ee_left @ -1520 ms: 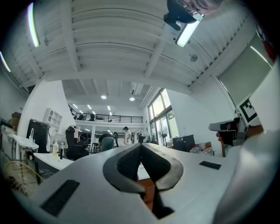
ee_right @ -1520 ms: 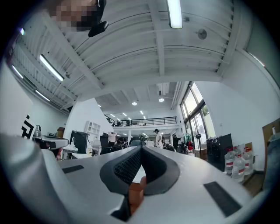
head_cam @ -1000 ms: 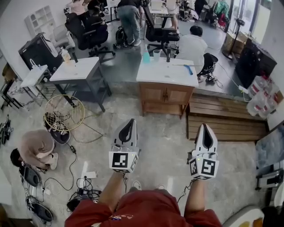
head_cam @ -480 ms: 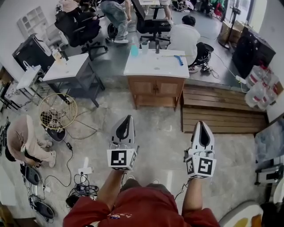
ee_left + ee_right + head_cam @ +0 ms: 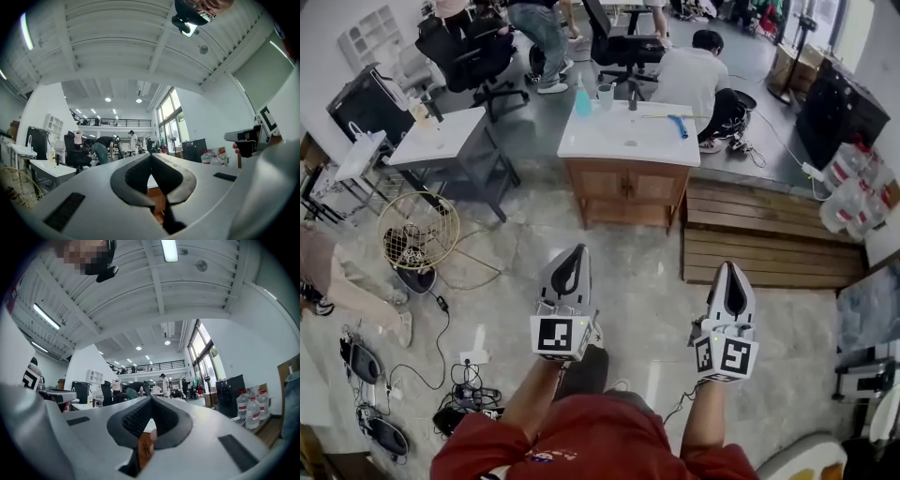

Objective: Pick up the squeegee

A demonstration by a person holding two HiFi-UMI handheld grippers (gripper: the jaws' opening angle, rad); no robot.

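Note:
The squeegee has a blue handle and lies on the white top of a wooden cabinet, far ahead in the head view. My left gripper and right gripper are held out side by side over the stone floor, well short of the cabinet. Both point toward it. In the left gripper view the left gripper has its jaws closed together with nothing between them. In the right gripper view the right gripper is likewise shut and empty. Neither gripper view shows the squeegee.
A blue bottle and a cup stand on the cabinet top. A person sits behind it. A white table and a wire fan guard are to the left. A wooden platform lies right. Cables trail on the floor.
Both grippers have moved forward toward the cabinet and slightly down, staying shut. The cabinet now sits nearer in view, and the crouching person at the left has slid almost out of frame.

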